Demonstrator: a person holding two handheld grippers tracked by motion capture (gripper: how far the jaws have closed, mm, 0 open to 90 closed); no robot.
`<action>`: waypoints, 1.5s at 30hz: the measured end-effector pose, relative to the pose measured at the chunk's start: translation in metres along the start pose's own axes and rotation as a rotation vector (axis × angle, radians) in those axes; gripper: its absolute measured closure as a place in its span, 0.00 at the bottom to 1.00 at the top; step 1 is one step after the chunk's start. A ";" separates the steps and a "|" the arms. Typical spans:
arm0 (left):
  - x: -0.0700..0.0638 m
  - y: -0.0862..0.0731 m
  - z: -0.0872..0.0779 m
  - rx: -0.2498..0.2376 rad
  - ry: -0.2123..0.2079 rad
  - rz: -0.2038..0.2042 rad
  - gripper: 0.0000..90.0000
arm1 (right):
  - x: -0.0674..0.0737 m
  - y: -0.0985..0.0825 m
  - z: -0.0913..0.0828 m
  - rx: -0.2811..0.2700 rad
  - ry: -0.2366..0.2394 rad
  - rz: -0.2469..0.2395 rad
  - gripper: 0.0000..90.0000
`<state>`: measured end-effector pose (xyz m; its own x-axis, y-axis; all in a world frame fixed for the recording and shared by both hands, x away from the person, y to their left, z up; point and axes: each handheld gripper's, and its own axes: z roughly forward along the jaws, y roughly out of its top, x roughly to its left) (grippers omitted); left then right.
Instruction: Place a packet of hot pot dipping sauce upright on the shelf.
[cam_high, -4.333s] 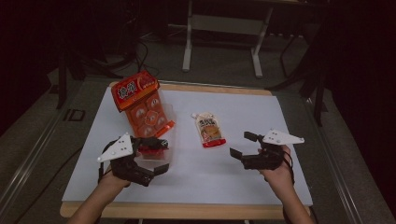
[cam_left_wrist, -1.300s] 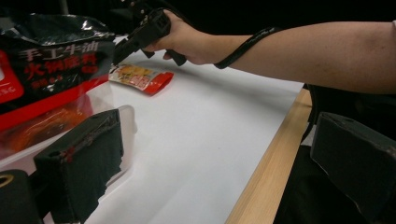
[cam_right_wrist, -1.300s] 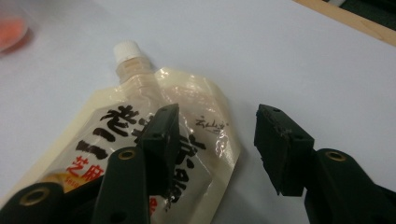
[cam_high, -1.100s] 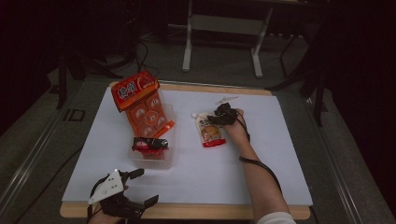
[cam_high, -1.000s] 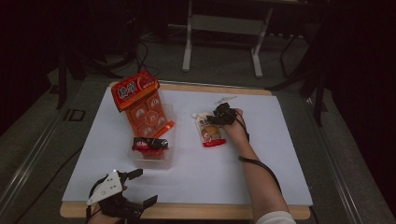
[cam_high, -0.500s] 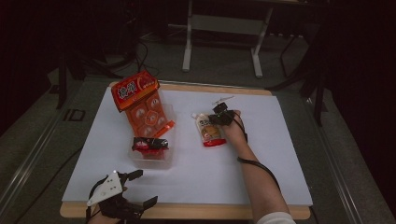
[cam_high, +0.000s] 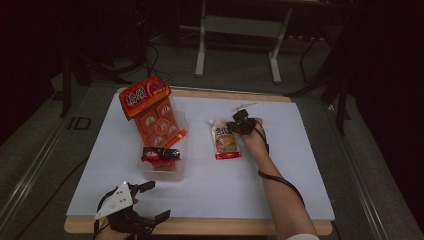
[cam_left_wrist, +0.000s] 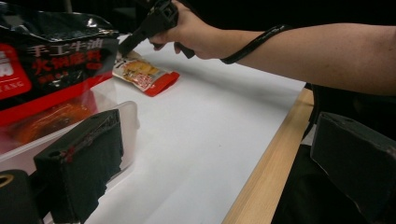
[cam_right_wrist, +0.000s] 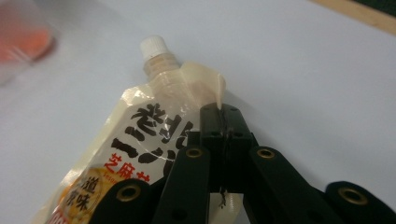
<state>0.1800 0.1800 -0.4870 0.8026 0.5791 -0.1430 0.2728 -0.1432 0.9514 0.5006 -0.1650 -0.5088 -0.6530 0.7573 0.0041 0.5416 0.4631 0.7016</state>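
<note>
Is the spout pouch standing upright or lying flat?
Lying flat: the spout pouch rests on the white sheet, its top corner pinched in the right claw.

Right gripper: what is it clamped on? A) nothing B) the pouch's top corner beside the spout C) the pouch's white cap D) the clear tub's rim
B: in the right gripper view the right gripper has its jaws pressed together on the top corner of the pouch, beside the white cap.

High view is dim overall: only the white table sheet (cam_high: 210, 175) is lit from above, surroundings fall to near black, shadows soft. Left gripper view is brighter, its own black jaws soft and out of focus up close, glare on the black-and-red sauce packet (cam_left_wrist: 51, 56). Right gripper view is evenly lit, spouted pouch (cam_right_wrist: 140, 140) sharp, upper-left corner blurred.
</note>
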 end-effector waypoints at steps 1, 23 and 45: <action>0.000 0.000 0.001 -0.001 -0.002 0.001 0.03 | 0.000 0.000 -0.004 -0.007 0.003 0.002 1.00; -0.003 0.015 0.024 -0.004 -0.097 0.027 0.06 | 0.011 -0.011 -0.088 -0.187 0.084 0.014 1.00; -0.005 0.043 0.047 0.007 -0.201 0.060 0.06 | 0.047 -0.027 -0.158 -0.295 0.130 -0.078 1.00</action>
<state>0.2122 0.1333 -0.4586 0.9071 0.3974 -0.1388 0.2249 -0.1787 0.9579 0.3717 -0.2143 -0.4147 -0.7589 0.6509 0.0203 0.3235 0.3497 0.8792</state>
